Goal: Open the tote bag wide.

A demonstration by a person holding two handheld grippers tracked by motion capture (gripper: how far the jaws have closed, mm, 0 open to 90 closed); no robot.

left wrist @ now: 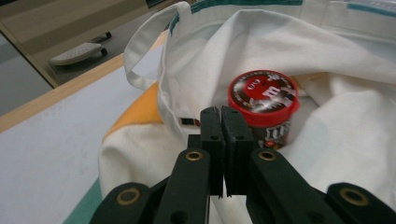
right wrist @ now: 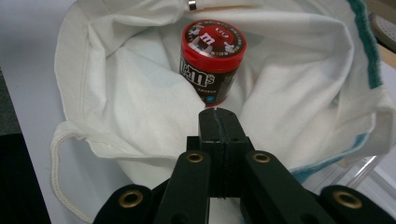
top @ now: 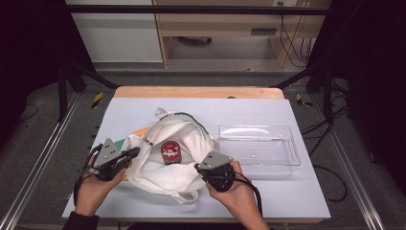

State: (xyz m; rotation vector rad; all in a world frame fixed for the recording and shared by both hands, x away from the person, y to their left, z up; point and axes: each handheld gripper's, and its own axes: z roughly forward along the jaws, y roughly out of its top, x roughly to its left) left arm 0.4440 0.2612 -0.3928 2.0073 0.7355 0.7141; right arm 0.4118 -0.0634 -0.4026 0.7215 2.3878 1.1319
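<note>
left gripper [top: 128, 154] sits at the white bag's [top: 191, 139] left edge, jaws pressed together on nothing. the red-lidded candy tub [top: 170, 152] stands upright inside the open bag, between both grippers. right gripper [top: 200, 167], likewise clamped empty, is at the bag's right edge.

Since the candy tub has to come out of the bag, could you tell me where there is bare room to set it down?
The clear tray right of the white bag is bare, as is the mat behind both. The bag's mouth, around the tub, is crowded.
</note>
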